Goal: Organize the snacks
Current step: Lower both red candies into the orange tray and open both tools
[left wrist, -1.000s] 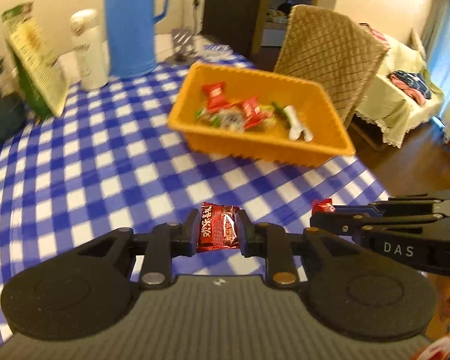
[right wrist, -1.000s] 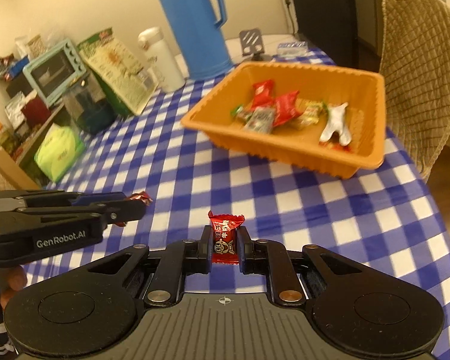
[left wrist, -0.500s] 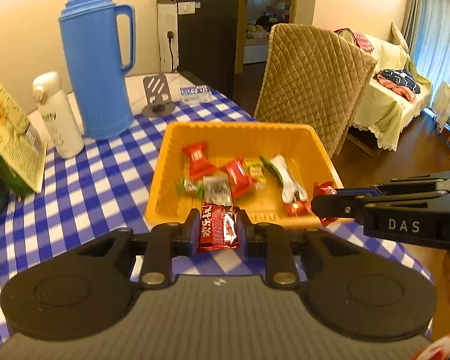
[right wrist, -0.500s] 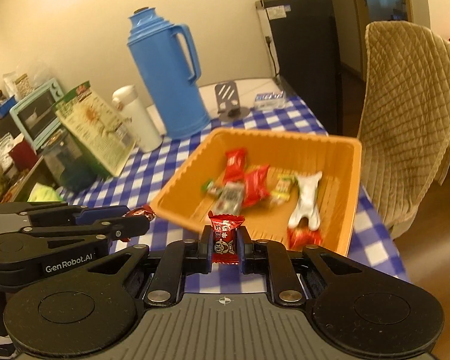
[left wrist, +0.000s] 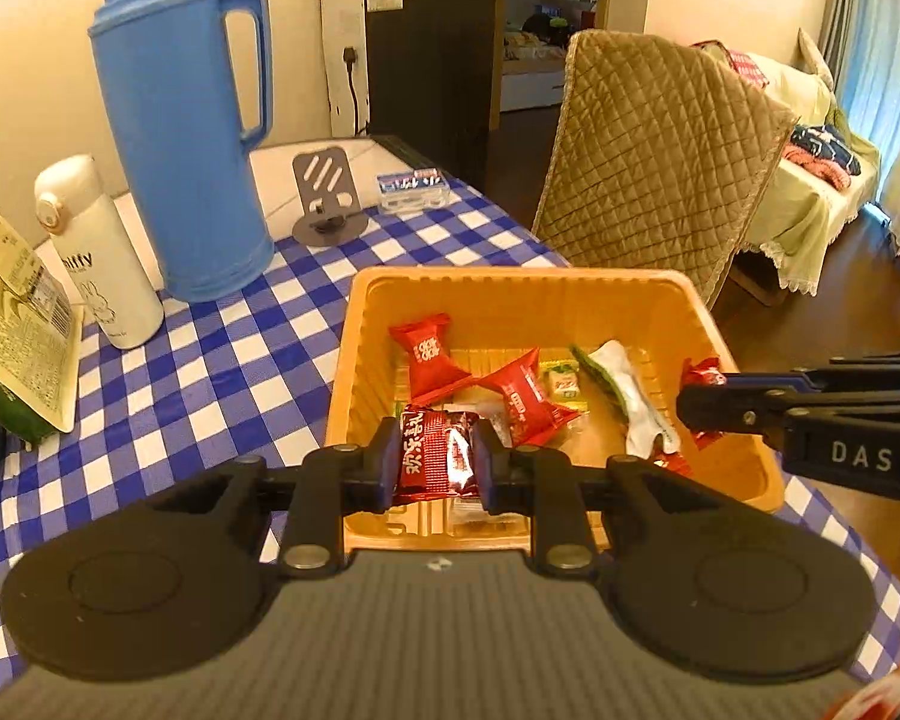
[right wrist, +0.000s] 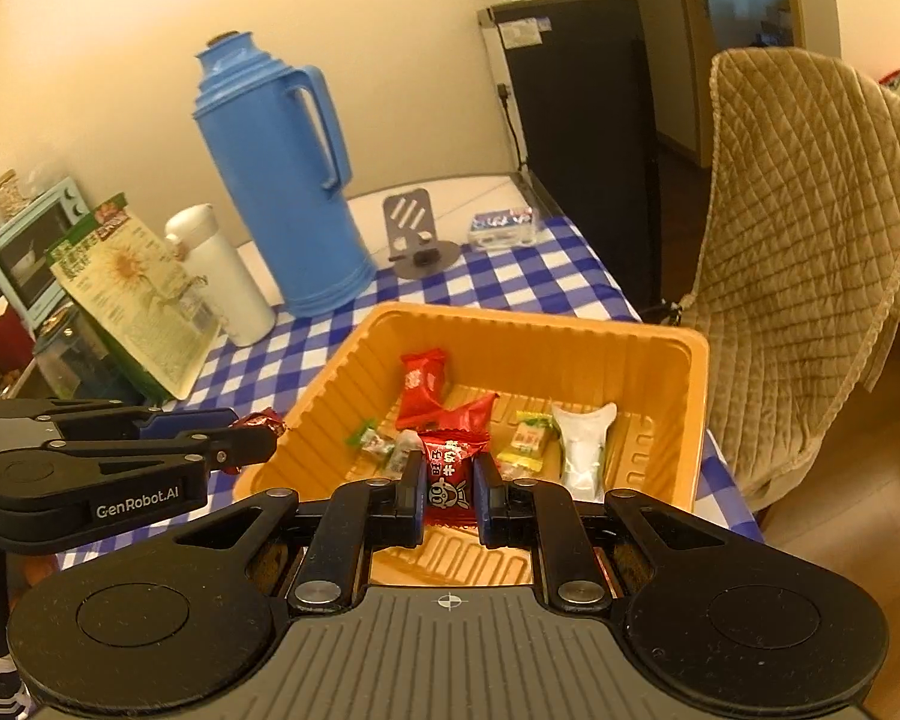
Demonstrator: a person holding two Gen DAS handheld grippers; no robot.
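Left claw (left wrist: 435, 468) hides the orange tray's (left wrist: 744, 474) near rim.

Before you, the table's blue-and-white checked cloth (left wrist: 198, 372) carries the orange tray (left wrist: 510, 294), a blue thermos (left wrist: 180, 138), a white bottle (left wrist: 99, 258), a grey phone stand (left wrist: 327, 198) and a green packet (right wrist: 132, 294).

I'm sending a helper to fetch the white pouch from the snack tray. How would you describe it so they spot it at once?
Find the orange tray in front of the tall blue thermos. The white pouch lies along its floor on the chair side, beside a small yellow candy. It is the only long, white wrapper there; the others are short and mostly red.
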